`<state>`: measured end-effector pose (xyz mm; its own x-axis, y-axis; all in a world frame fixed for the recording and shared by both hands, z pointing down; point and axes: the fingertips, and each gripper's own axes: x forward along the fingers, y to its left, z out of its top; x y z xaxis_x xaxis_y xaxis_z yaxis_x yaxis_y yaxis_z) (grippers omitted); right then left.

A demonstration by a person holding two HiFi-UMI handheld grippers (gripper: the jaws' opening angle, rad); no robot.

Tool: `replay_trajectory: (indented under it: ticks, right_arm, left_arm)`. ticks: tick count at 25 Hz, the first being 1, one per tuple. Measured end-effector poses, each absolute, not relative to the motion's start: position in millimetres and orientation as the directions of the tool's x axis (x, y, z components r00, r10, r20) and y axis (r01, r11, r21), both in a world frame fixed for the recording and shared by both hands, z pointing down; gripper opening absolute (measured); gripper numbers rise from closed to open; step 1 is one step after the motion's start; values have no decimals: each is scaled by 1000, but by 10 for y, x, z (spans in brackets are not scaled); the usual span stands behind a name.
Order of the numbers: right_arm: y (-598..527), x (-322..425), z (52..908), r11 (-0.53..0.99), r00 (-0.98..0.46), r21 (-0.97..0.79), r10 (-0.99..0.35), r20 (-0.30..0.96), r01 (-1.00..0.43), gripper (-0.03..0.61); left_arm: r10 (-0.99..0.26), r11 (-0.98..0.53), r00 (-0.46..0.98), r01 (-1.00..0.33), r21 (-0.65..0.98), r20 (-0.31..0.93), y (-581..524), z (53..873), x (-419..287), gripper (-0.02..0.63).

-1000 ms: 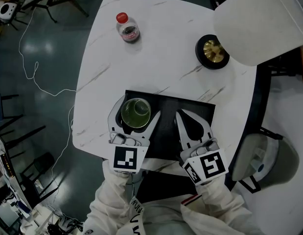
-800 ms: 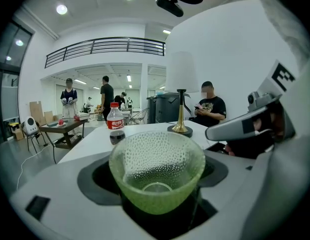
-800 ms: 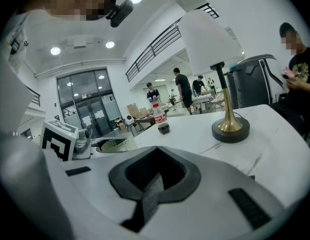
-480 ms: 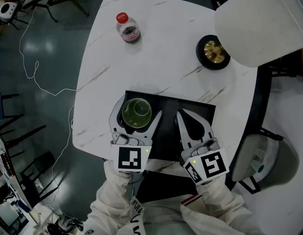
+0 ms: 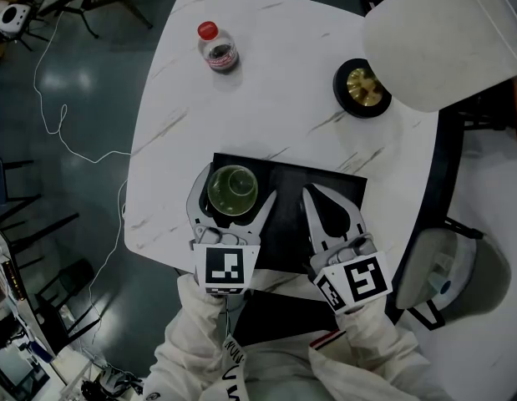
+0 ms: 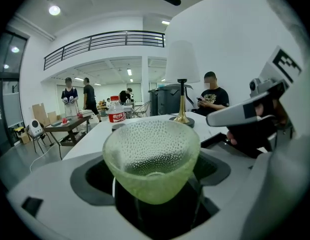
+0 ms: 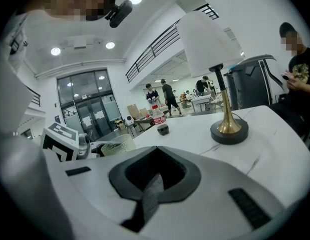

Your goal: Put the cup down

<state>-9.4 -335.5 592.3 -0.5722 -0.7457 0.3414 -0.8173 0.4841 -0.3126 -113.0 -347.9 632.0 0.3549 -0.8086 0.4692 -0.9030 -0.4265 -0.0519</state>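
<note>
Cup [image 6: 150, 159]: translucent pale green glass, dimpled all over, with a wide round rim that tapers to a narrow foot. It stands upright.
Cup's place: on the left end of the mat [image 5: 325, 182], near the table's front edge, between the 2 jaws of the left gripper [image 5: 238, 184].
Left gripper: smooth white moulded plastic with dark-lined hollows in its jaws. The jaws have just been opening and now stand wide apart. They ring the cup without pinching it, and a dark gap shows on either side of the glass.
Right gripper [image 5: 311, 192]: the same white plastic. Its 2 jaws are drawn together with the tips meeting and nothing between them. It sits over the right part of the mat, just beside the left gripper.
Mat: flat, matte black and rectangular, lying on the table [image 5: 266, 115].
Table: glossy white top with thin grey marble veins and rounded corners.
Bottle [image 5: 218, 50]: small, clear plastic, ribbed red cap, at the far left of the table, well apart from the cup.
Lamp [image 5: 442, 36]: a broad, plain white shade on a polished brass stem. The stem rises from a round black base at the far right of the table.
</note>
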Motion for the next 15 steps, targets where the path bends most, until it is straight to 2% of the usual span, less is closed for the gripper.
replay_trajectory:
  ticks: [15]
  right_arm:
    - [-3071,-98,5623,481,-556,-289,-770,311,-828,6]
  left_arm:
    - [-815,-385,300,-920,-76,496,-3132,6175,-1272,453]
